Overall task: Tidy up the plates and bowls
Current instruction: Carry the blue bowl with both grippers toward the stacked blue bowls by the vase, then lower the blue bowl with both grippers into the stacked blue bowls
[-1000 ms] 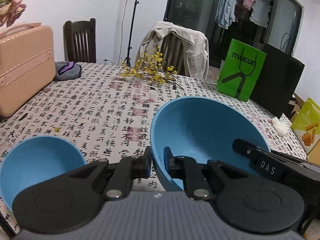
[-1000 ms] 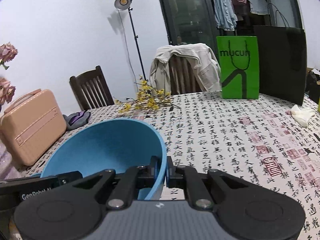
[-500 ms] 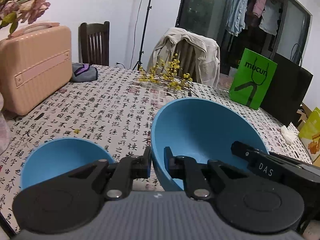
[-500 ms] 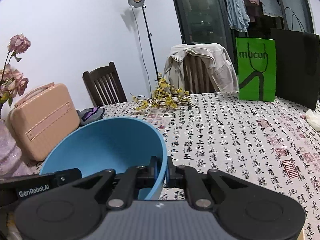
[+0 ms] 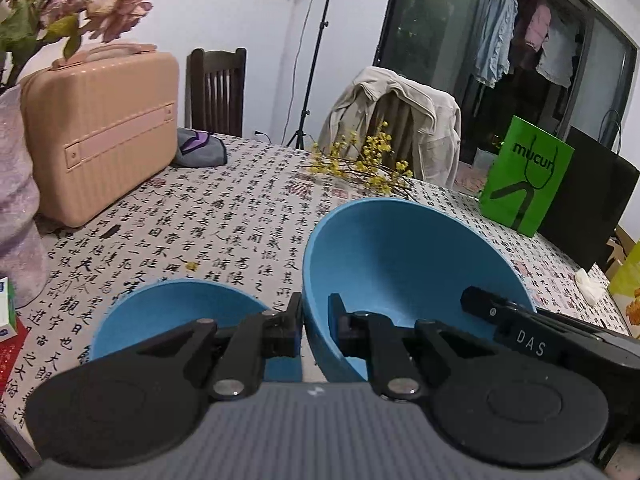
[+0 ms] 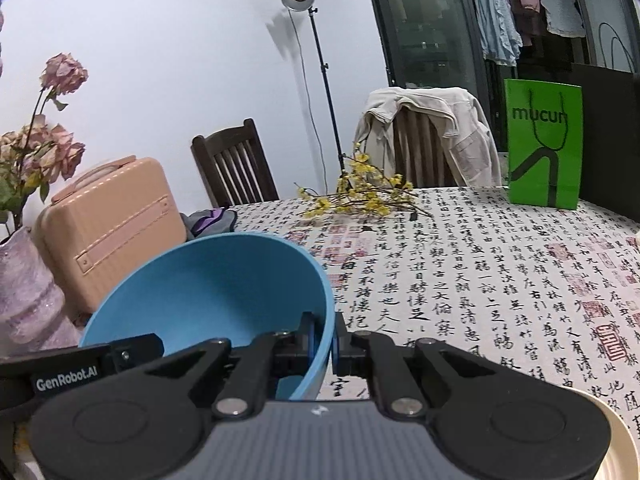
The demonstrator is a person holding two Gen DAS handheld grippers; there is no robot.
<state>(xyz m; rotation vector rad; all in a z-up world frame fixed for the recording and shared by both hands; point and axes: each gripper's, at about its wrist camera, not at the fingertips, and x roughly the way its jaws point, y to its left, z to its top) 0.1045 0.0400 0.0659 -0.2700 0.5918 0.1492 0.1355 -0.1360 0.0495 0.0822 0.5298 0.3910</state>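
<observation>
So the main thing here is a big blue bowl [image 5: 404,264], matte, deep and round, plain inside, held up off the surface [image 5: 224,216] and tipped a bit toward the cameras. A second, smaller blue bowl [image 5: 176,312] in the same colour sits on the calligraphy-print cloth just to the left of it, low in the left view. The left claw [image 5: 315,326] is clamped tight on the big bowl's left rim, one finger outside the wall and one inside. The right claw [image 6: 325,342] is pinching the opposite rim the same way, nearly fully closed with only the thin wall between its fingers, so the bowl hangs between the two. Each claw's black body pokes into the other's view. At the bottom right of the right view you can see the edge of a cream plate [image 6: 624,440]. Compared with a second ago, both grips look identical, but the whole thing has slid sideways: the smaller bowl shows way more and sits closer to the big one now, the pink case [image 5: 100,128] looms larger, and the dried pink flowers [image 5: 80,4] have come into the left view.
</observation>
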